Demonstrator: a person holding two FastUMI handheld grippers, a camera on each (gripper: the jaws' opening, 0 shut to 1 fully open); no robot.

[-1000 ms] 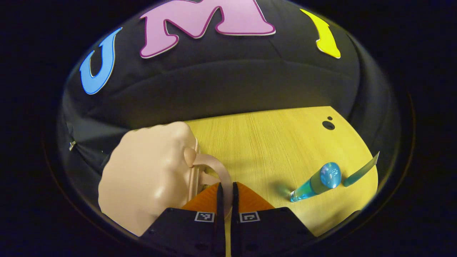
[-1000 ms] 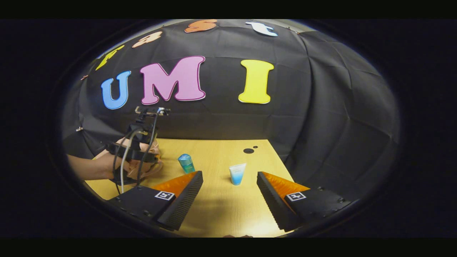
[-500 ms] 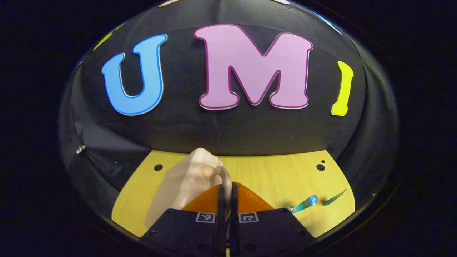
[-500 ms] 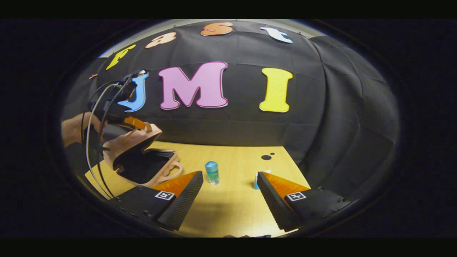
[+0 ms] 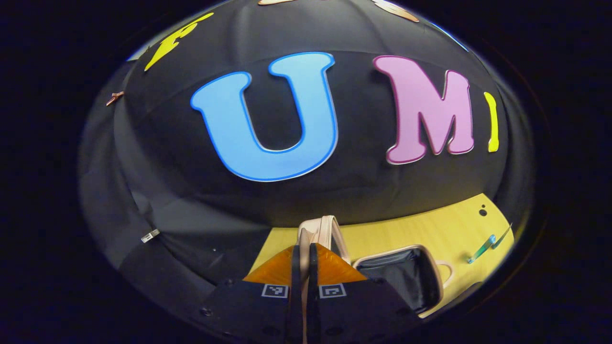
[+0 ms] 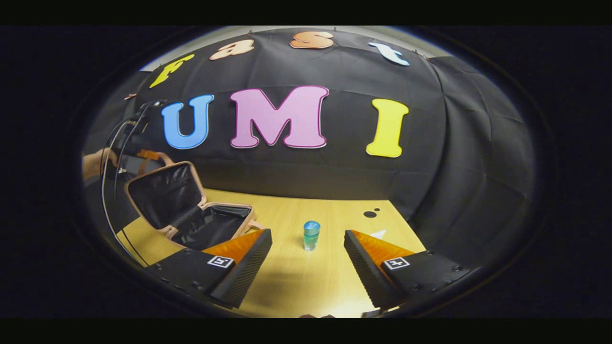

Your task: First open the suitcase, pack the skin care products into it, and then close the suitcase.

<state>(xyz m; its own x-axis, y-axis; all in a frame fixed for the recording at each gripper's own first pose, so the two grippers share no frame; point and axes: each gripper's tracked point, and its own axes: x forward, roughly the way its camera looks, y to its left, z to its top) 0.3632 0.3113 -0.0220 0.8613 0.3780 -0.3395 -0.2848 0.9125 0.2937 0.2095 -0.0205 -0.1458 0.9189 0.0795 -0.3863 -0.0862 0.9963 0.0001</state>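
In the left gripper view the left gripper (image 5: 302,253) has its two fingers pressed together on the thin pale handle loop (image 5: 319,229) at the top edge of the suitcase lid — clamped, with the loop rising just past the tips. Below and to the right of those tips lies the suitcase (image 5: 406,274), its dark-lined base open upward on the wooden table (image 5: 449,229). Past the suitcase, near the table's far right edge, a blue bottle (image 5: 482,247) and a tube (image 5: 502,236) show small and close together.

In the right gripper view the right gripper (image 6: 308,255) hovers over the table (image 6: 287,282) with its fingers wide apart and nothing between them. The blue bottle (image 6: 311,235) stands upright on the table just beyond the gap between the fingers. A pale tube (image 6: 378,234) peeks out behind the right-hand finger, mostly hidden. To the left of the bottle the suitcase (image 6: 191,210) sits open — lid tilted up and back, black lining visible in both halves. At the lid's top edge the left gripper (image 6: 146,157) grips the handle, with a hand (image 6: 95,162) and cables (image 6: 107,191) behind it.
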